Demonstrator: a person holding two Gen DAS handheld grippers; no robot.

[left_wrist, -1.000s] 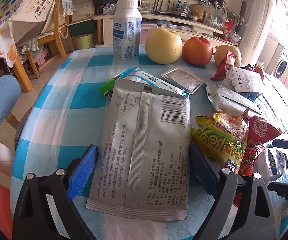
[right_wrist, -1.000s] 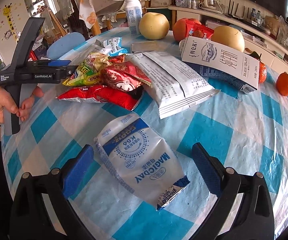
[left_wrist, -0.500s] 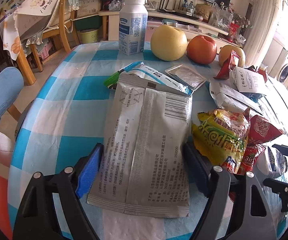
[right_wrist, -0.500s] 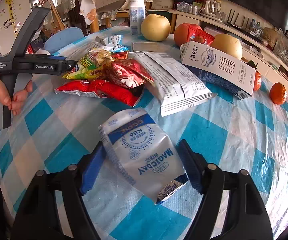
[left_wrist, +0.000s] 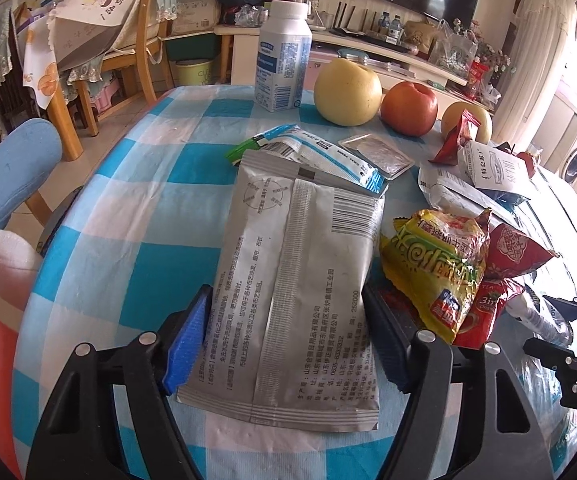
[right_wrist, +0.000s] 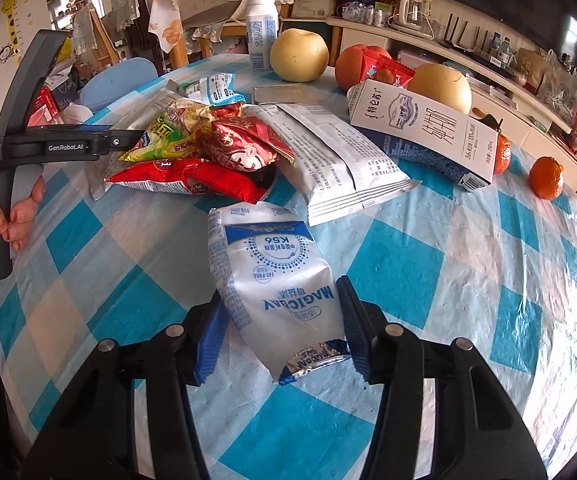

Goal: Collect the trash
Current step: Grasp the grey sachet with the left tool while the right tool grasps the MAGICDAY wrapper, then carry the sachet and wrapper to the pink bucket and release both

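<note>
My left gripper has closed in on a flat silver pouch lying on the checked tablecloth; its blue pads touch the pouch's two long edges. My right gripper has closed on the near end of a white and blue milk pouch, pads against both sides. A yellow-green snack bag and red wrappers lie just right of the silver pouch. The left gripper's handle shows in the right wrist view.
A white bottle, a yellow pear, a red apple and a milk carton stand at the table's far side. Two oranges lie at the right. A blue chair stands left of the table.
Both grippers have narrowed from wide open until their pads meet the pouches. Both moved slightly forward over their pouches.
</note>
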